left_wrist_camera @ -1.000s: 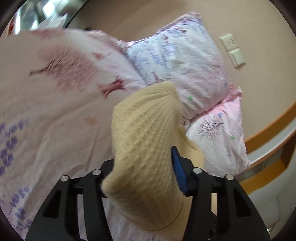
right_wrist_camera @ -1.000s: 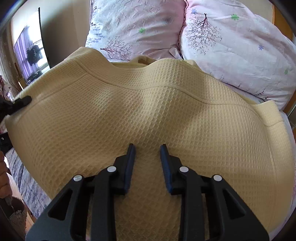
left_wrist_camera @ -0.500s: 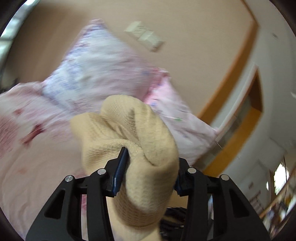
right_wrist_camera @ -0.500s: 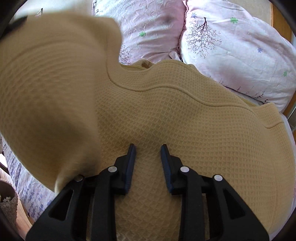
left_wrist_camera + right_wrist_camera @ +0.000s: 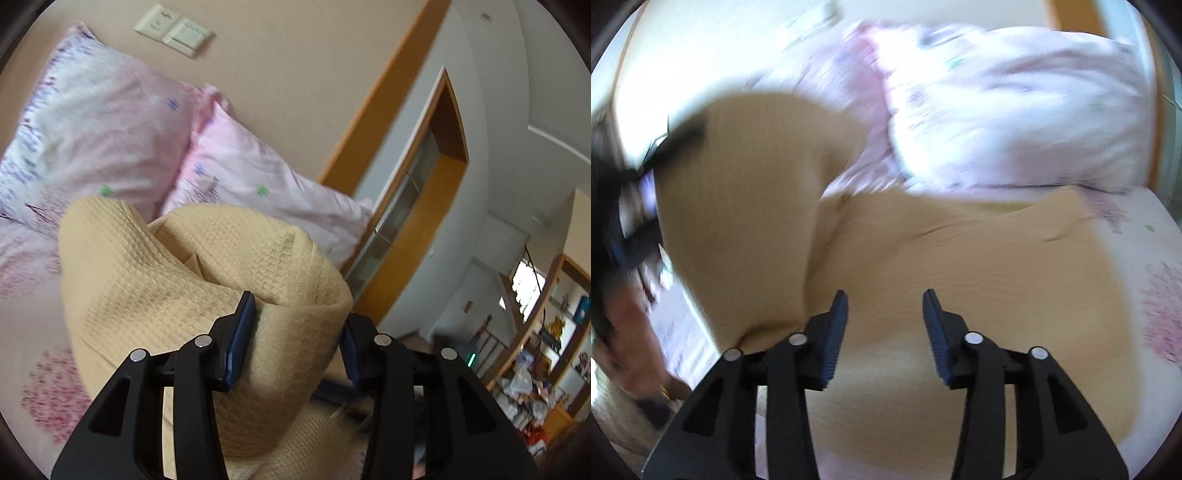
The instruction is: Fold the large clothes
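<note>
Kid: Clothes first! Where is the yellow top (image 5: 960, 266)?

Helper: It lies on the bed (image 5: 1137, 258), near the pink pillows (image 5: 258, 177). The left tongs (image 5: 295, 332) pinch a thick bunch of it and hold that side up, I think to fold it over. The right tongs (image 5: 884, 325) are opening, with nothing between them.

Kid: What can't we see?

Helper: The right view is blurry. The top's lower edge is cut off.

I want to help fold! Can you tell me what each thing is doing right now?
Yellow garment: one part lifted and bunched, the rest flat on the bed.
Left gripper: shut on the yellow garment.
Right gripper: opening, nothing between its pads.
Pillows: propped against the wall.
</note>
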`<state>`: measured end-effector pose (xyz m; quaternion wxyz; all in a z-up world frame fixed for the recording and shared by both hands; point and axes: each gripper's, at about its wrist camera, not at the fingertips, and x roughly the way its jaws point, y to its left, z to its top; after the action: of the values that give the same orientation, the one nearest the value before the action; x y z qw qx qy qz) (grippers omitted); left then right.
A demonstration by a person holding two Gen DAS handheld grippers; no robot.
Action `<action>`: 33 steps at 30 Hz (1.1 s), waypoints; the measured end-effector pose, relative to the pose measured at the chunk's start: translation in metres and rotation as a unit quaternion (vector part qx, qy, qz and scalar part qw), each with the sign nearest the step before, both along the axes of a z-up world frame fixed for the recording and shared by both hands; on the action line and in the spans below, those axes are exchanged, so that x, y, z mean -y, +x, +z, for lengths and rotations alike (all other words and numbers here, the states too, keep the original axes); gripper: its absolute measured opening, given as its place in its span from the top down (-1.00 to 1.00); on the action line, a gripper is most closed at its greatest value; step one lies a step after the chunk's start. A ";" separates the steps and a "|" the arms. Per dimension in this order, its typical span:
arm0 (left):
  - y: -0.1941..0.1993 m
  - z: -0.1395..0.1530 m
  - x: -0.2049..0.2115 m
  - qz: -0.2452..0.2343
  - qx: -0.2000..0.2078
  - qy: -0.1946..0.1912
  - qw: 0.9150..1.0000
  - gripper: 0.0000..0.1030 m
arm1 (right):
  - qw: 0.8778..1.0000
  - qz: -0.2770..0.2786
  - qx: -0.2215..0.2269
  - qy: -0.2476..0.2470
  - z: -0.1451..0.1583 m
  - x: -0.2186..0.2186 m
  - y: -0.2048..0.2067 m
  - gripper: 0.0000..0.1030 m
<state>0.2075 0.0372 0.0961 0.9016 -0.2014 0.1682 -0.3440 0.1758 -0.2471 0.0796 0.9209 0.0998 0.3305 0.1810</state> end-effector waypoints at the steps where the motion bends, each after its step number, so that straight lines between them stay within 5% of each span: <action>1: 0.003 -0.004 0.009 -0.012 -0.003 0.009 1.000 0.16 | 1.000 0.001 -0.006 0.029 0.009 0.015 0.005 0.00; 4: 0.016 -0.017 0.030 -0.034 -0.017 0.035 0.999 0.18 | 0.992 0.033 -0.034 0.115 0.040 0.044 0.028 -0.34; 6: 0.021 -0.024 0.041 -0.040 -0.020 0.055 0.997 0.18 | 0.988 0.074 -0.047 0.123 0.061 0.040 0.049 -0.49; 11: 0.018 -0.032 0.070 -0.041 0.002 0.128 0.991 0.18 | 0.990 0.107 -0.091 0.032 0.083 -0.005 0.097 -0.52; 16: 0.007 -0.040 0.097 -0.036 0.034 0.208 0.977 0.18 | 0.958 0.228 -0.175 -0.010 0.074 -0.075 0.135 -0.50; 23: 0.001 -0.049 0.112 -0.040 0.054 0.259 0.963 0.18 | 0.919 0.259 -0.279 -0.104 0.013 -0.131 0.153 -0.41; 27: -0.003 -0.052 0.117 -0.032 0.065 0.284 0.956 0.18 | 0.921 0.268 -0.267 -0.093 0.004 -0.132 0.146 0.53; 33: -0.034 -0.027 0.078 -0.031 0.087 0.249 0.964 0.12 | 0.940 0.260 -0.212 -0.060 0.019 -0.119 0.135 0.67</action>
<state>0.1739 -0.0413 0.0694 0.9232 0.0653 0.1760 -0.3354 0.3107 -0.1283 0.0987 0.7545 -0.0086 0.5429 0.3687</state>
